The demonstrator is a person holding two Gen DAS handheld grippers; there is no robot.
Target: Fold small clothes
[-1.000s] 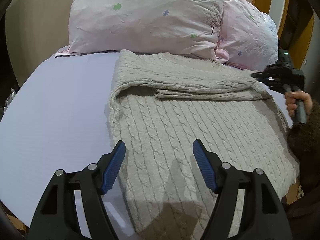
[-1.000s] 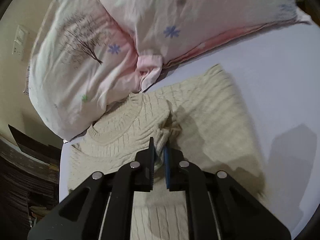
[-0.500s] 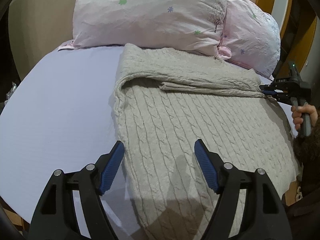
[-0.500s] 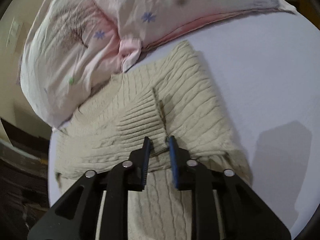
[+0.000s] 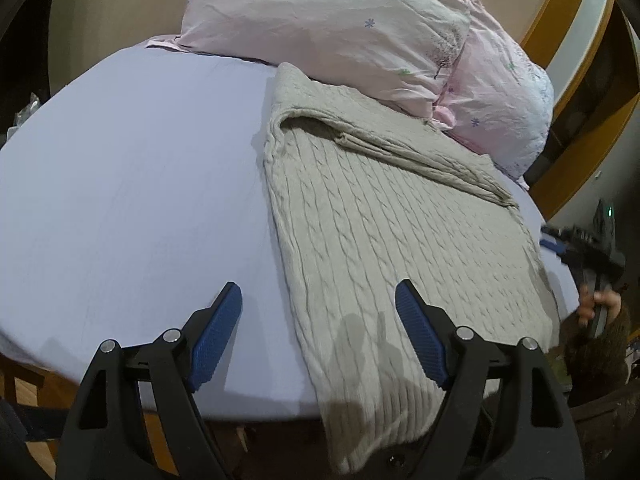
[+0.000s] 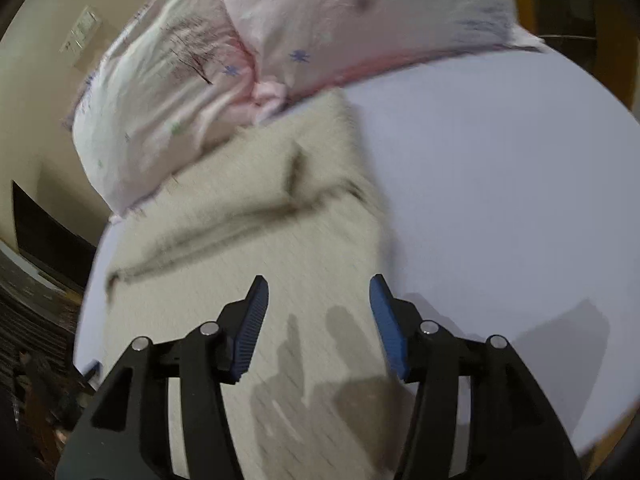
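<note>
Across the lavender bed sheet, seen from the left wrist, the left gripper was held spread and empty above the near left edge of the sweater. Further right, the cable-knit sweater was laid flat, its sleeve folded across the upper part, just below the pillows. At the far right, the right gripper was likewise held apart, gripping nothing, over the knit. The sweater was judged soft, thick, limp and stretchy; a hold at the hem corners or the side edge was thought best, so that sagging could be limited.
</note>
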